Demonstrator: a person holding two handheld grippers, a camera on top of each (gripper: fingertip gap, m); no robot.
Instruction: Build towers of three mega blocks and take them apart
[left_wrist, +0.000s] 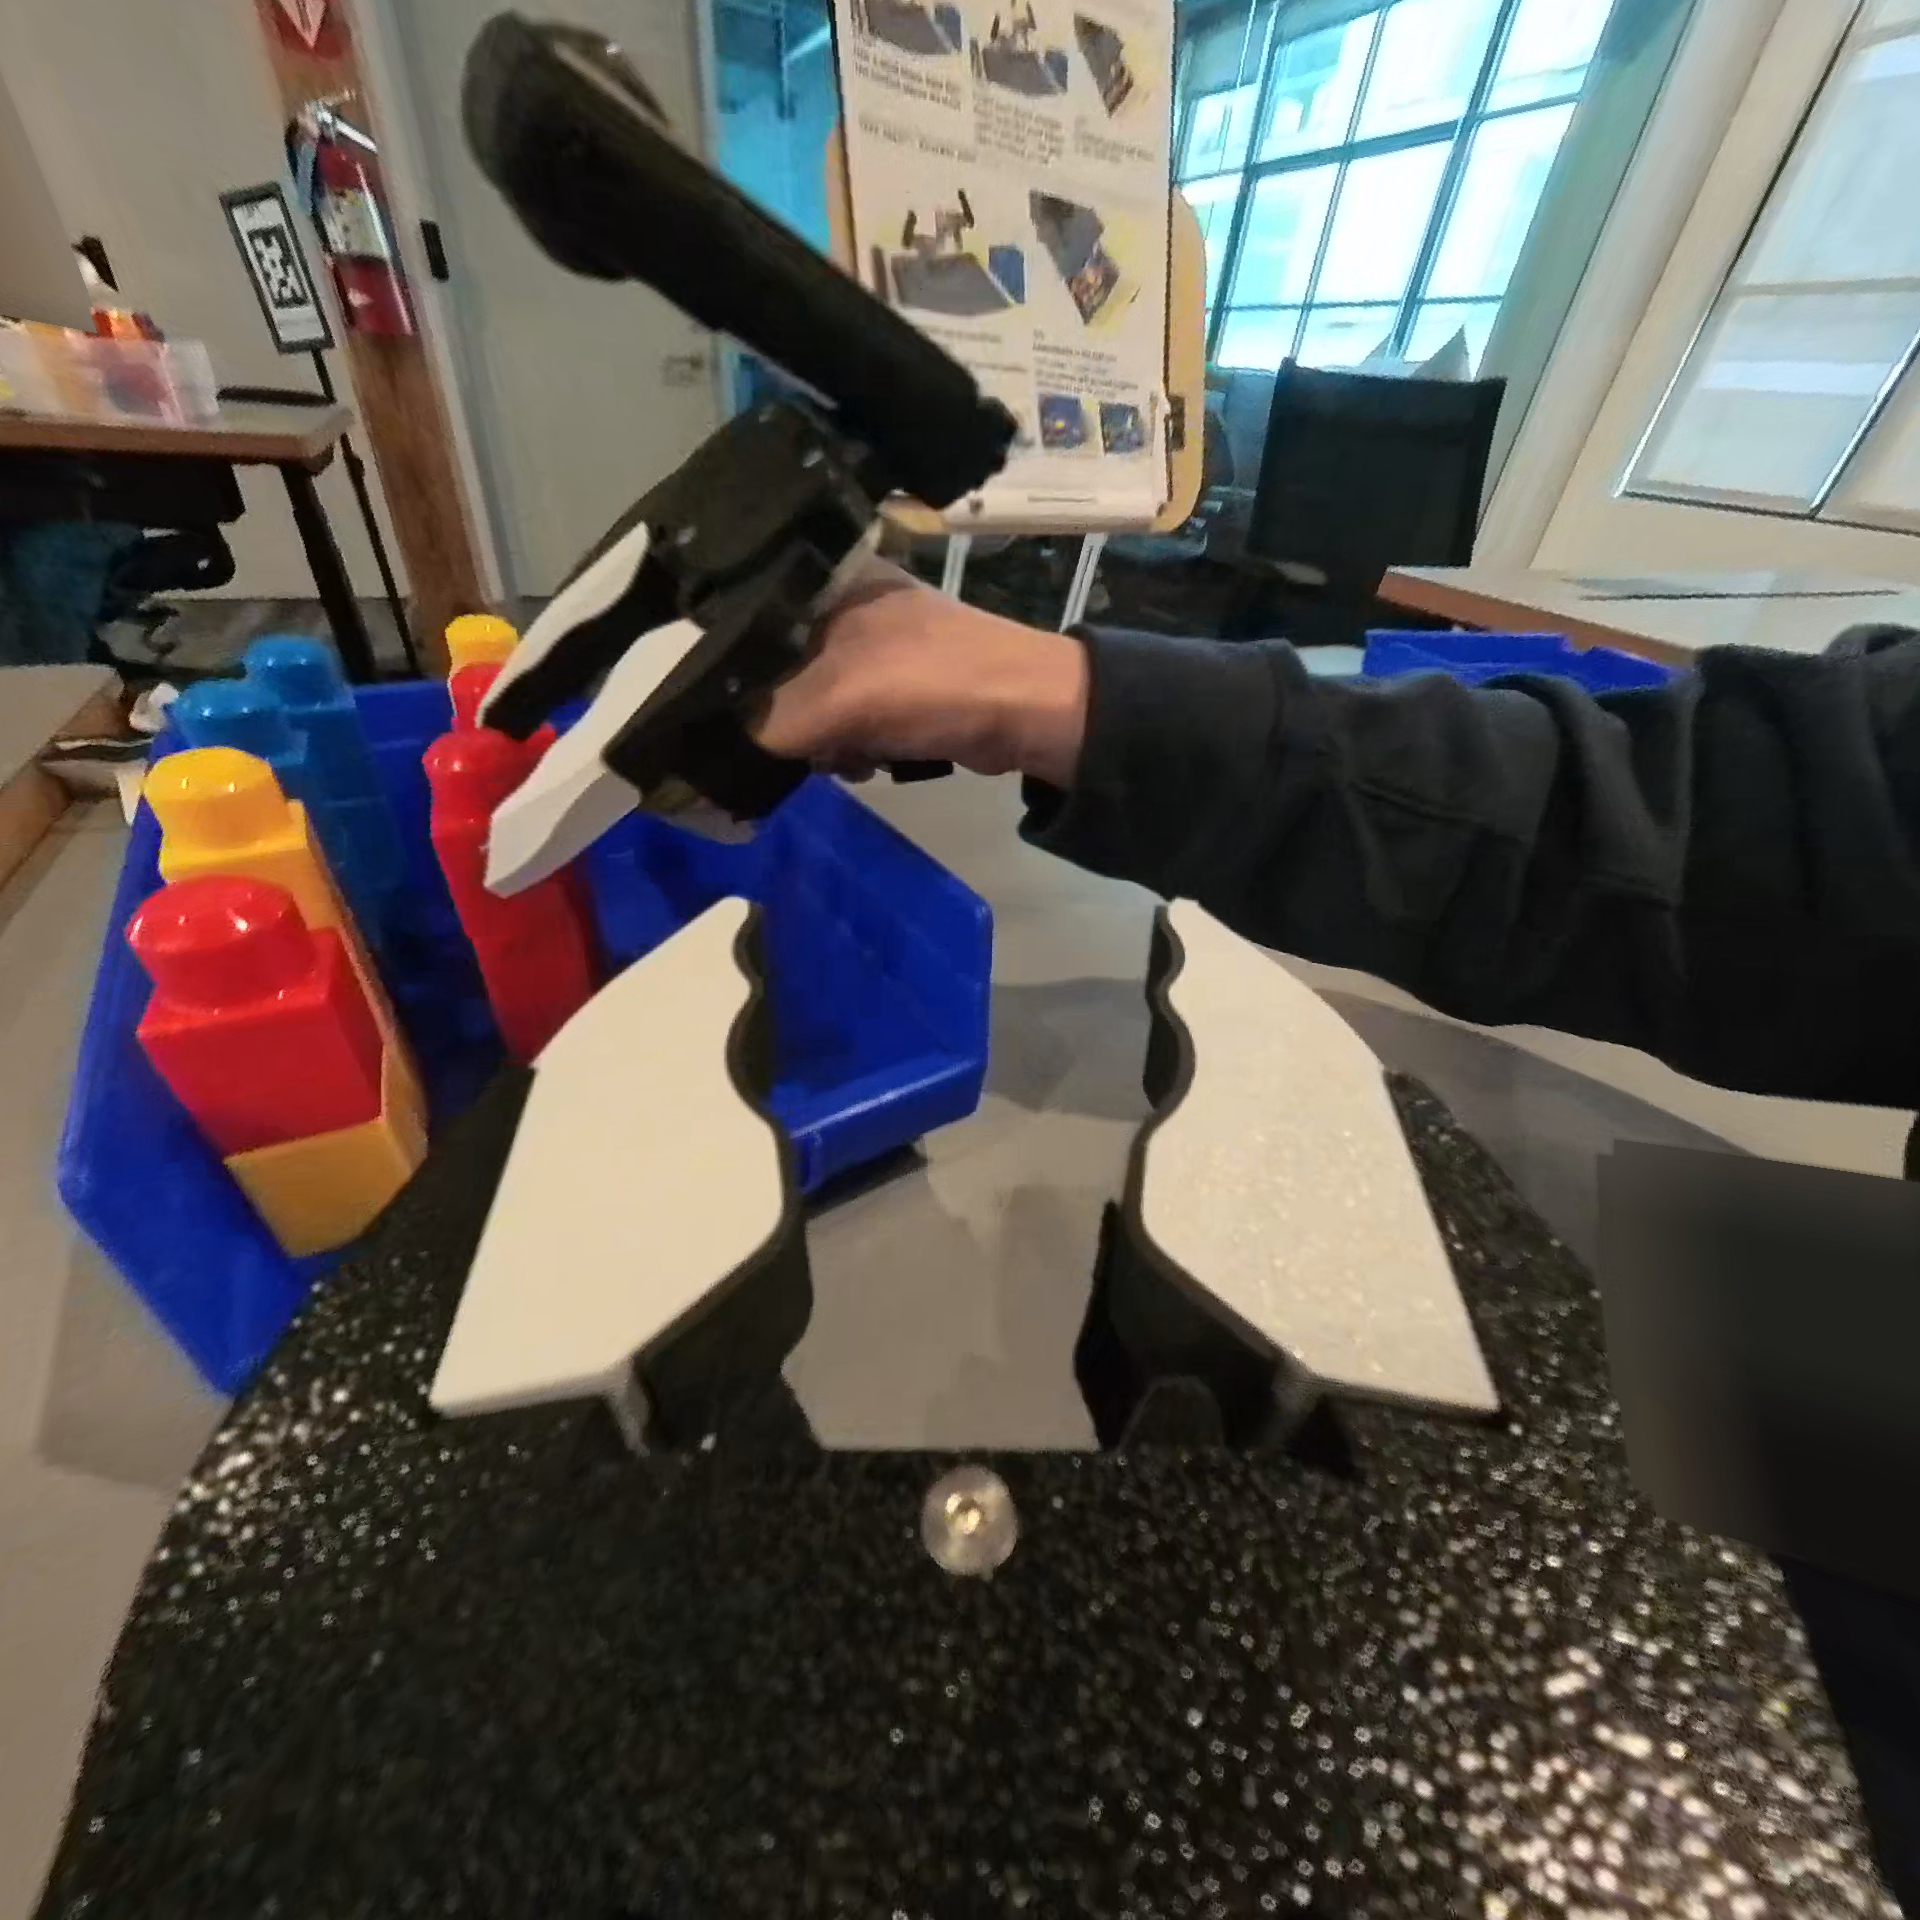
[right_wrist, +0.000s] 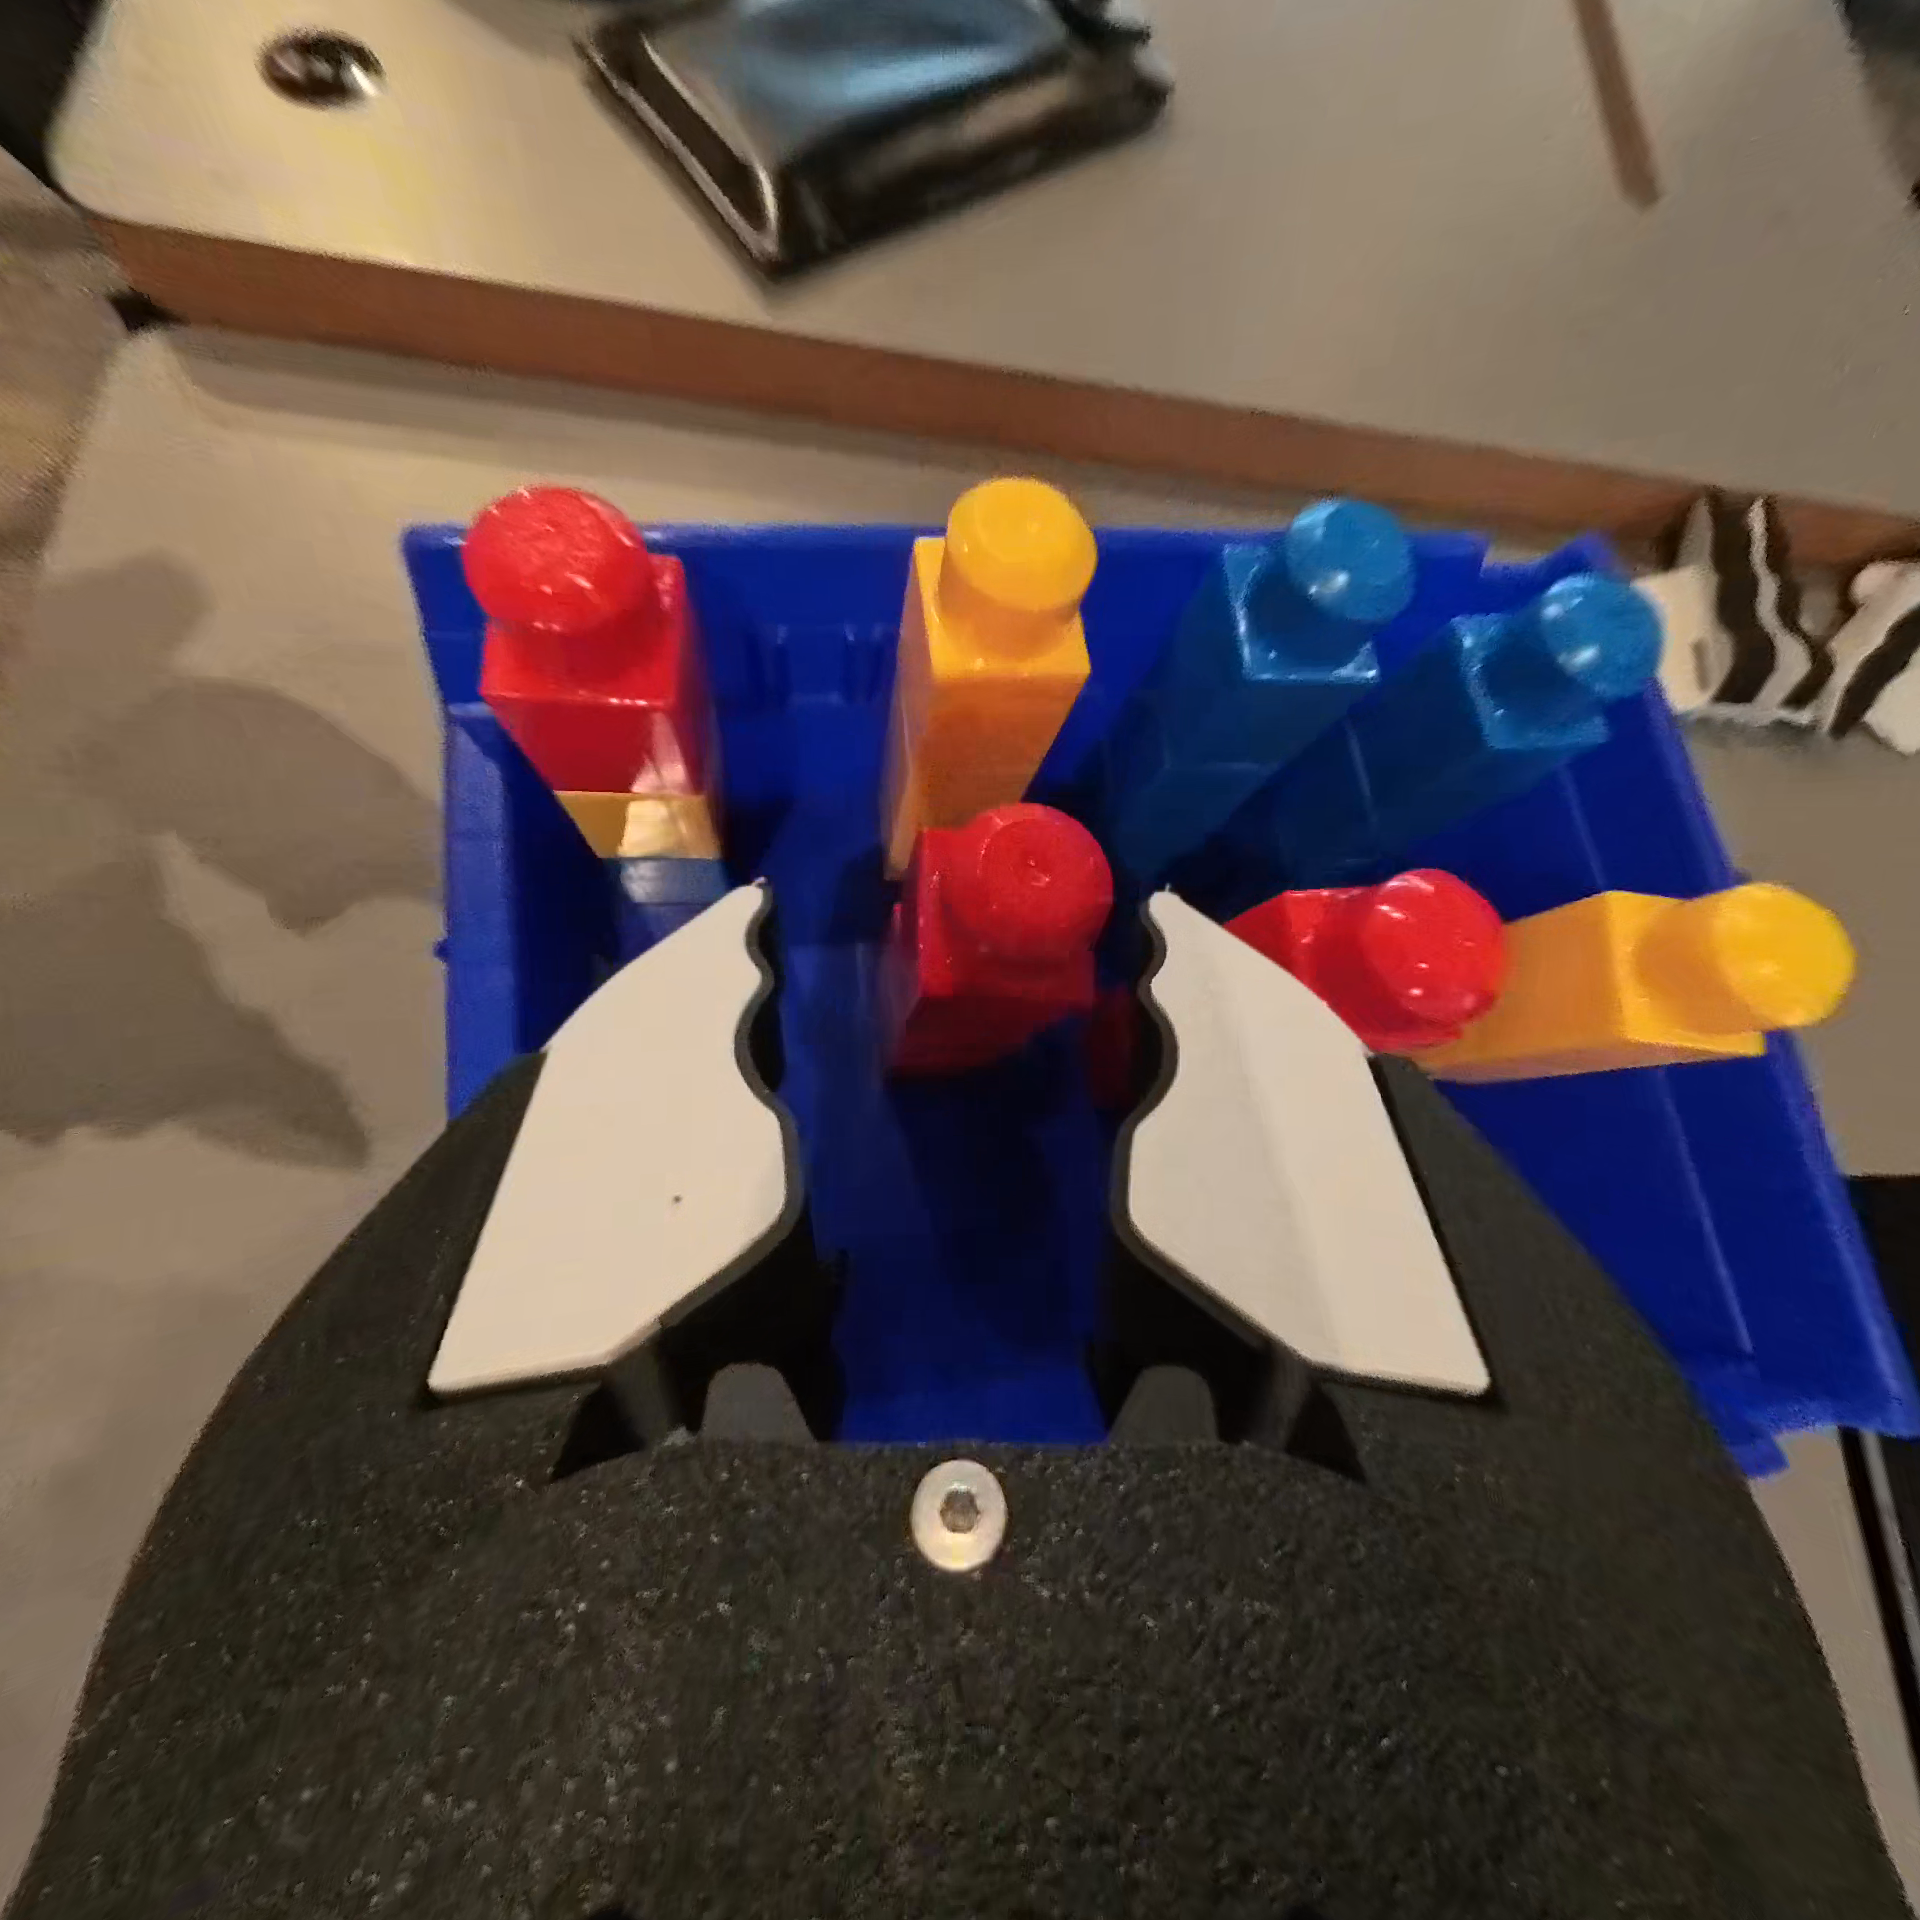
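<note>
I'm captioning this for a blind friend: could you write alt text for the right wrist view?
The open right gripper hovers over a blue bin of block towers, its grey fingers flanking a red-topped tower. Other red, yellow and blue towers stand or lean around it, on a grey table.

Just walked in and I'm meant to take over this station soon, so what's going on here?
A person is working with two handheld claws over a blue bin full of mega block towers. The right claw is open and poised above the bin, lined up on a red-topped tower that sits between its fingers, not yet gripped. The left claw is open and empty, held over the grey table beside the bin. All the towers seen stand assembled in the bin.
</note>
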